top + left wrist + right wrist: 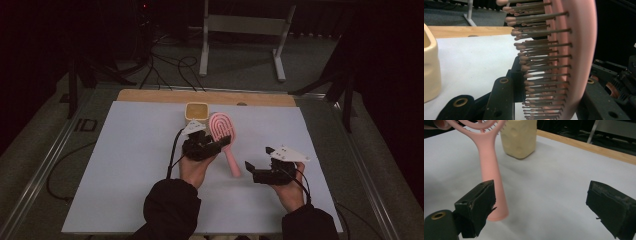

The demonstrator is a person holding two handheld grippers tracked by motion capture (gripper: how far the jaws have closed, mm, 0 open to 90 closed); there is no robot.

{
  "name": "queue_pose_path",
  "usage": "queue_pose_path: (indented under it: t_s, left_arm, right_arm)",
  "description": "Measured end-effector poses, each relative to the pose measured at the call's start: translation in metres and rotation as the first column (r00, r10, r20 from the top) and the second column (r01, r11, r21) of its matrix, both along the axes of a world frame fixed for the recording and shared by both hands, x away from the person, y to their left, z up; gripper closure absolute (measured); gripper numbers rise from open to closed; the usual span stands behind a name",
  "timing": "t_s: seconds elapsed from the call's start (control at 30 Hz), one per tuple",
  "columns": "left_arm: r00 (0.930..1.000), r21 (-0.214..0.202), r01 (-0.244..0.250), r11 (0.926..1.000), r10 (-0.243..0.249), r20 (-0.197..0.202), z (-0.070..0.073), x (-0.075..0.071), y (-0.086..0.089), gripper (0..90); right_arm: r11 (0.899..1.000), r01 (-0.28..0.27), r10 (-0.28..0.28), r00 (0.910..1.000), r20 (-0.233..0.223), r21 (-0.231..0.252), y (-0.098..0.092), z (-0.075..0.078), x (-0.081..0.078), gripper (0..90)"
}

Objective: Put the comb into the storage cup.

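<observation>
A pink hairbrush point(222, 125) is held just above the white sheet, its handle point(489, 172) slanting down toward the near right. My left gripper point(217, 143) is shut on the brush head, with the bristles point(541, 67) toward one jaw and the smooth back against the other. A cream cup point(196, 111) stands upright just behind the brush, and it also shows in the right gripper view point(520, 137). My right gripper point(259, 157) is open to the right of the handle's end, with nothing between its jaws point(544, 202).
A white sheet point(135, 165) covers the table, with a wooden strip point(160, 96) bare along the far edge. Beyond the table stand a metal frame point(240, 30) and dark stands, with cables point(170, 65) on the floor.
</observation>
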State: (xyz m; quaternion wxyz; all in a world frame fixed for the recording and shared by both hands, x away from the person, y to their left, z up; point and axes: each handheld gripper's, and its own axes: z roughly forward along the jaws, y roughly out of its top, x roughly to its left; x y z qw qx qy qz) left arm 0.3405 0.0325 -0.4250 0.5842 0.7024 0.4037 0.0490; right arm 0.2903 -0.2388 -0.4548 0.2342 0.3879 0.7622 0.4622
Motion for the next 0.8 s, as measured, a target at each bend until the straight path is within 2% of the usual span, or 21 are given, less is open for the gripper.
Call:
queue_pose_path:
  t_s: [0.3,0.53,0.8]
  left_arm:
    - [0.9998,-0.001,-0.018,0.9998,0.018,0.004,0.005,0.001,0.007,64.5]
    - [0.9995,-0.003,-0.029,0.9996,0.030,0.013,0.011,0.002,0.011,64.5]
    - [0.9989,-0.014,-0.039,0.9991,0.039,0.026,0.018,0.003,0.018,64.5]
  right_arm:
    - [1.000,0.011,-0.010,0.9998,0.019,-0.009,-0.010,-0.007,-0.011,8.8]
    - [0.999,0.036,-0.038,0.9960,0.080,0.030,-0.020,-0.019,-0.024,9.3]
    - [0.995,0.061,-0.068,0.9928,0.099,0.073,-0.031,-0.028,-0.031,9.4]
